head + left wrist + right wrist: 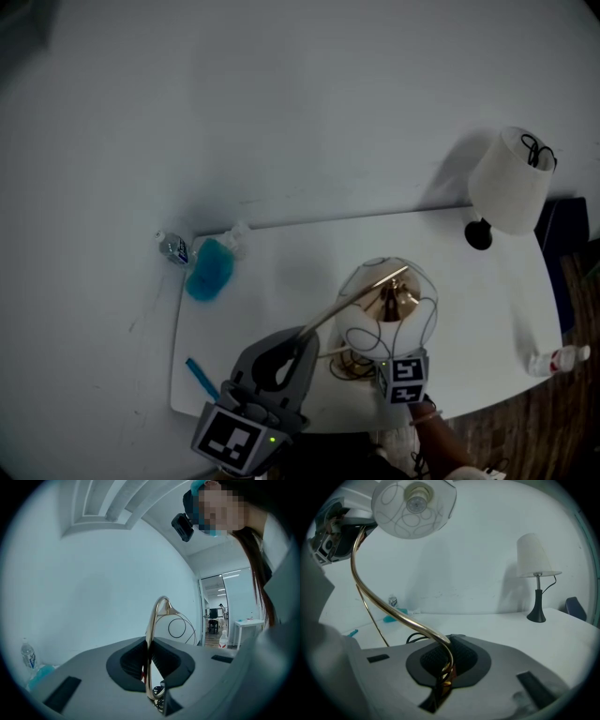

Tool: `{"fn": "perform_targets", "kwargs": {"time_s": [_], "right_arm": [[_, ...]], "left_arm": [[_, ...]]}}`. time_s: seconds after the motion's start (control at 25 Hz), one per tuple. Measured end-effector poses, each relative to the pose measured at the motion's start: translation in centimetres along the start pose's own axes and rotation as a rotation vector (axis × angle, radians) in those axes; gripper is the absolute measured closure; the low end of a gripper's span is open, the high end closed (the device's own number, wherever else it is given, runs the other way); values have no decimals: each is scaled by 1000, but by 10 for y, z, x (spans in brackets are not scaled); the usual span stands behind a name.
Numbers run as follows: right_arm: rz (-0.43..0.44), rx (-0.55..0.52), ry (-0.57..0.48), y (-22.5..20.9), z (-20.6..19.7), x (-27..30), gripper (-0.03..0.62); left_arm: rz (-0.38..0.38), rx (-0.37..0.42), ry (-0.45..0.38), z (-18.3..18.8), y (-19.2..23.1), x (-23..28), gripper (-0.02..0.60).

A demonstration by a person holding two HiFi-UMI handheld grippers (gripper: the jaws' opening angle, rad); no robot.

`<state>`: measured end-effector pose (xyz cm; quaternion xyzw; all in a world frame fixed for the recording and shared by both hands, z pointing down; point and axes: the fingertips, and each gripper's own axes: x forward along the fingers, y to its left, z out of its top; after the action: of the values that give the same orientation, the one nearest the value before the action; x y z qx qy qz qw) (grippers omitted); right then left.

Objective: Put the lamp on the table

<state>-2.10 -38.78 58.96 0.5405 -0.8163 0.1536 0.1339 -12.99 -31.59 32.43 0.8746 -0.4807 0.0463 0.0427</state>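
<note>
Gold-stemmed lamp (386, 305) held over the near part of the white table (309, 262) by both tools; whether its foot touches the tabletop cannot be told. The left tongs (302, 339) are clamped on the lamp's curved gold stem (151, 634), which rises upright between the dark pads in the left gripper view and arches over towards the globe shade (412, 506). The right tongs (446, 667) are clamped on the lower end of the same stem, beside a loop of dark cable (415, 638). At the far right corner of the table stands a second lamp (511, 178) with a white conical shade and a black foot. Near the far left corner lie a blue liquid bottle (211, 267) and, just beside it, a small water bottle (174, 248). A blue pen (201, 377) lies at the near left edge.
</note>
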Motion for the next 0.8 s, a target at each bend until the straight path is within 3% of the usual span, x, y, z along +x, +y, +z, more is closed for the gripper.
{"fn": "perform_targets", "kwargs": {"time_s": [0.8], "right_arm": [[-8, 4, -1, -4, -3, 16, 589]], "left_arm": [[-15, -3, 12, -5, 7, 12, 557]]}}
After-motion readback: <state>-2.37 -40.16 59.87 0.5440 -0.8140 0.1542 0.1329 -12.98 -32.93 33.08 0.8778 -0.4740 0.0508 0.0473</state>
